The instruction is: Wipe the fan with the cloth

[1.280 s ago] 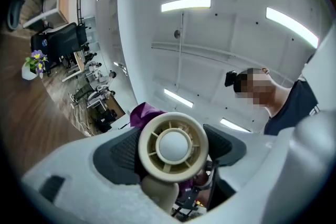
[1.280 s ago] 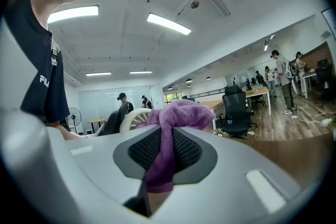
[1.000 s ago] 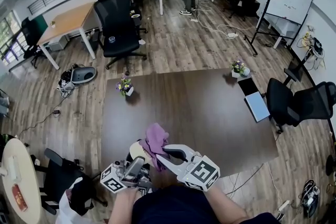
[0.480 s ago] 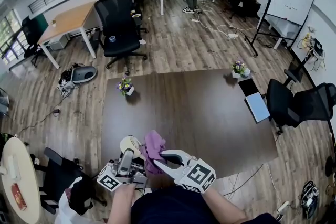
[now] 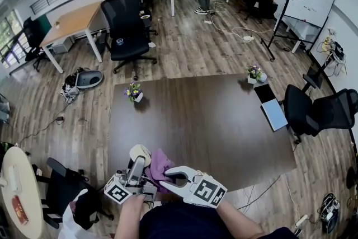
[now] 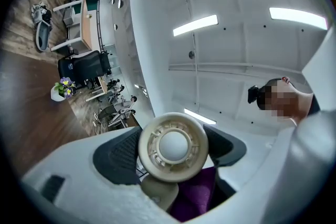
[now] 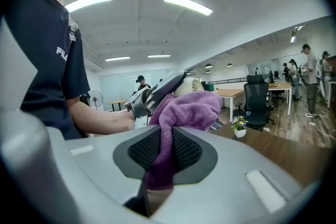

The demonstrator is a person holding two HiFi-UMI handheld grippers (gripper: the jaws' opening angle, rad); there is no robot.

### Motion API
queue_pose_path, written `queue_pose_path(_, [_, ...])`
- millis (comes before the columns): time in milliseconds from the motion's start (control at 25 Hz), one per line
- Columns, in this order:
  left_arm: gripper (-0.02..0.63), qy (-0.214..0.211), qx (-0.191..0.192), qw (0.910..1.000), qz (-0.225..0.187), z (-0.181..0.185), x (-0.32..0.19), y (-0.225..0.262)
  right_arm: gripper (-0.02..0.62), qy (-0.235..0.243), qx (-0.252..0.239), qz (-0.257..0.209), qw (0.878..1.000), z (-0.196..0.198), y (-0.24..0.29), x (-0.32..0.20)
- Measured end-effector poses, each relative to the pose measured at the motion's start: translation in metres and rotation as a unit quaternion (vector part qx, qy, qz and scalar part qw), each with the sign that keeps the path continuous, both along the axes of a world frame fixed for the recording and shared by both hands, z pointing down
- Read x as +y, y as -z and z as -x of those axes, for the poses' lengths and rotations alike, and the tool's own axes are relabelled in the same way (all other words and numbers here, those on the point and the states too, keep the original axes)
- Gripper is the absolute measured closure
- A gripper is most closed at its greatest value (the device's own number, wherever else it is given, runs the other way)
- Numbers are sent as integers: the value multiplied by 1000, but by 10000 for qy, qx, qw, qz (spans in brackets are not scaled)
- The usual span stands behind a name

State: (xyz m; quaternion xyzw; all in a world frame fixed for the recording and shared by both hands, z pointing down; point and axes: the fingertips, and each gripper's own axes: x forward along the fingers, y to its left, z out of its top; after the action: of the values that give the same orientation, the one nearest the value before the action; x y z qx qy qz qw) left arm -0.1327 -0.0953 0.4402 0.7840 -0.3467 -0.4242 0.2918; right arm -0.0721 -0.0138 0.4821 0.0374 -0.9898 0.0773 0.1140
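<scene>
Head view: both grippers meet over the table's [image 5: 224, 120] near edge, close to the person. Left gripper view only: left gripper [image 6: 173, 149] clenched on the small cream fan [image 6: 174, 140], round face to the camera, purple cloth [image 6: 198, 198] just below. Right gripper view: right gripper [image 7: 167, 150] grips the cloth btwn its pads, the bunched top against the left gripper's jaw.

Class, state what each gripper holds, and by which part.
Left gripper holds the cream fan, gripped across its round head. Right gripper pinches the purple cloth by a narrow fold, the rest bunched beyond its tips.
</scene>
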Motion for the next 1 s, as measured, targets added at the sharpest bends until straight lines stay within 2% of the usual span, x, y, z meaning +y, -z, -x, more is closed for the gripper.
queue_pose_path(200, [229, -47, -228, 9996, 172, -6, -1, -11, 526, 181, 202, 36, 9996, 5, -14, 7])
queue_pose_path(400, [230, 1, -98, 9997, 215, 1, 0, -15, 526, -40, 470, 306, 9984, -5, -41, 0])
queue_pose_path(560, [229, -122, -104, 9997, 171, -2, 1, -14, 526, -315, 597, 562, 9961, -16, -58, -13])
queue_pose_path(840, [229, -349, -476, 9981, 195, -19, 3, -21, 526, -662, 670, 909, 9914, -21, -77, -26])
queue_pose_path(1000, [229, -613, -748, 9950, 252, -31, 6, -26, 526, -902, 772, 1012, 9878, -27, -90, -34])
